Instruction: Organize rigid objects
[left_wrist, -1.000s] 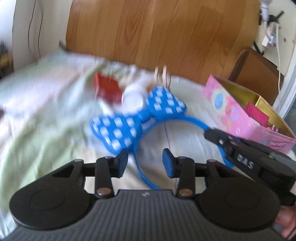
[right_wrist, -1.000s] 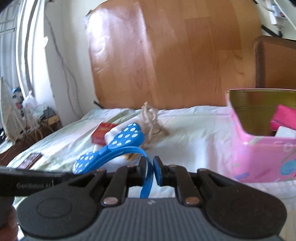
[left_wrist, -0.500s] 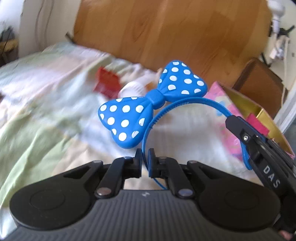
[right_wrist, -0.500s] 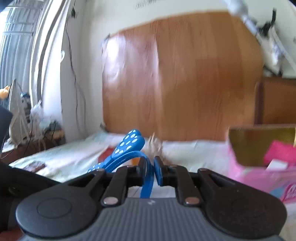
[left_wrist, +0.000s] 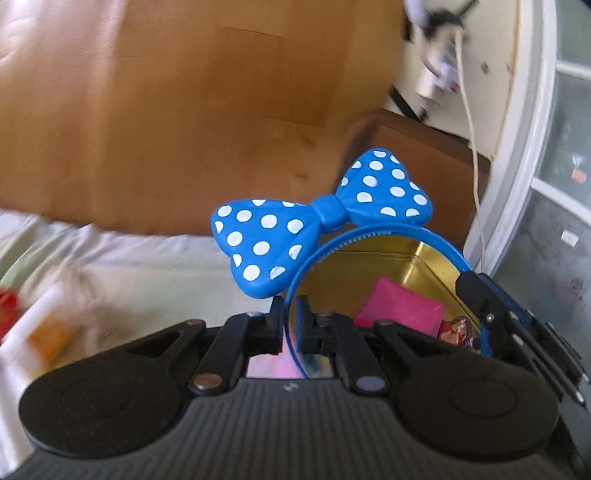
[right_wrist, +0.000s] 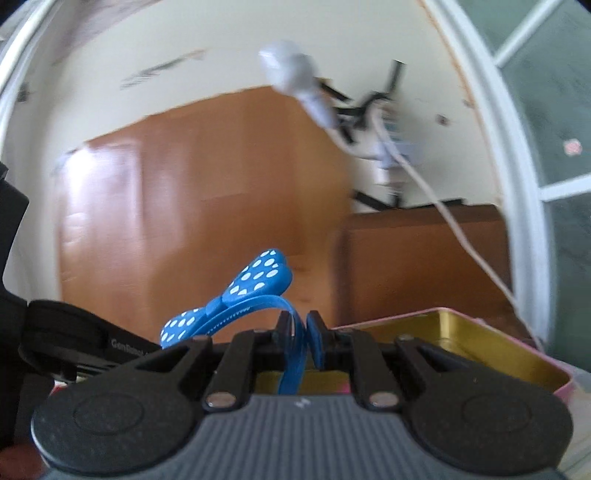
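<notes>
A blue headband with a white-dotted bow (left_wrist: 321, 218) hangs in the air, held at both ends. My left gripper (left_wrist: 289, 314) is shut on one end of the band. My right gripper (right_wrist: 299, 328) is shut on the other end, and it shows at the right of the left wrist view (left_wrist: 484, 306). Under the band lies the open pink tin (left_wrist: 417, 266) with a gold inside and a pink packet (left_wrist: 399, 310) in it. In the right wrist view the headband (right_wrist: 236, 299) arcs left over the tin (right_wrist: 476, 343).
A wooden headboard (left_wrist: 184, 110) fills the background, with a brown bedside cabinet (left_wrist: 424, 158) and a hanging white cable (left_wrist: 472, 122) to its right. The pale bedsheet (left_wrist: 147, 266) lies at the left, with a blurred red item (left_wrist: 7, 306) at its edge.
My left gripper shut on the band's end. Both grippers lifted the headband off the bed and carried it right, over the open tin.
</notes>
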